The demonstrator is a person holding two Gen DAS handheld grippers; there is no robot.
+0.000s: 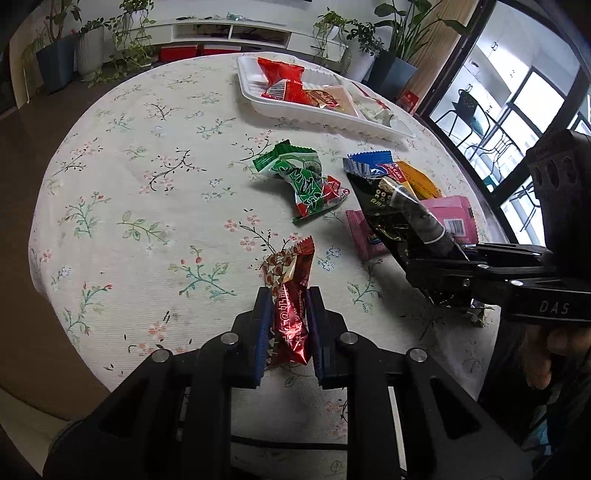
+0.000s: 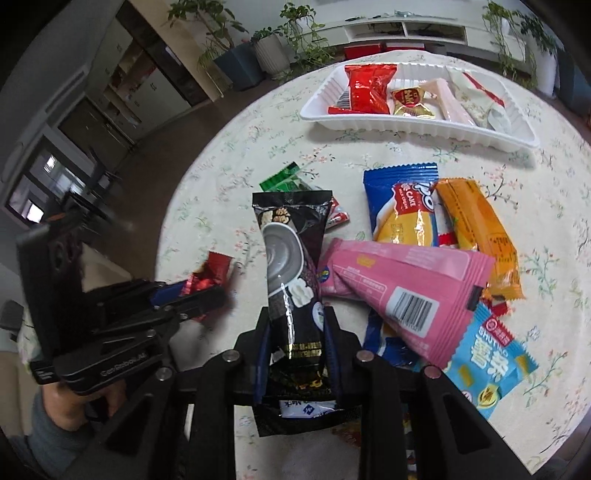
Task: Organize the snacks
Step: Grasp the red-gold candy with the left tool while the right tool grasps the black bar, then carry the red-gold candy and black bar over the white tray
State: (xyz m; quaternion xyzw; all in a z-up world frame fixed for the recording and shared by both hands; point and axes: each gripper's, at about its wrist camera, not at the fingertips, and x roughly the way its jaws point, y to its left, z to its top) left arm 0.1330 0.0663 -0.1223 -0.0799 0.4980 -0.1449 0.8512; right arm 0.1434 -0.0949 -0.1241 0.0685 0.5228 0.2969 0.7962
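My left gripper [image 1: 287,295] is shut on a dark red foil snack [image 1: 290,295] and holds it above the near part of the table. My right gripper [image 2: 295,314] is shut on a long black snack packet [image 2: 290,258]; it also shows in the left wrist view [image 1: 399,218], over the loose pile. A white tray [image 1: 332,120] at the far side holds several snacks, among them a red packet [image 2: 369,88]. Loose snacks lie in between: a green packet [image 1: 295,173], a blue one [image 2: 402,206], an orange one [image 2: 480,232], a pink one [image 2: 406,284] and a light blue one [image 2: 487,358].
The round table [image 1: 147,184] has a floral cloth. Potted plants [image 1: 59,48] and a low white shelf [image 1: 229,33] stand beyond its far edge. Windows [image 1: 517,110] are to the right in the left wrist view.
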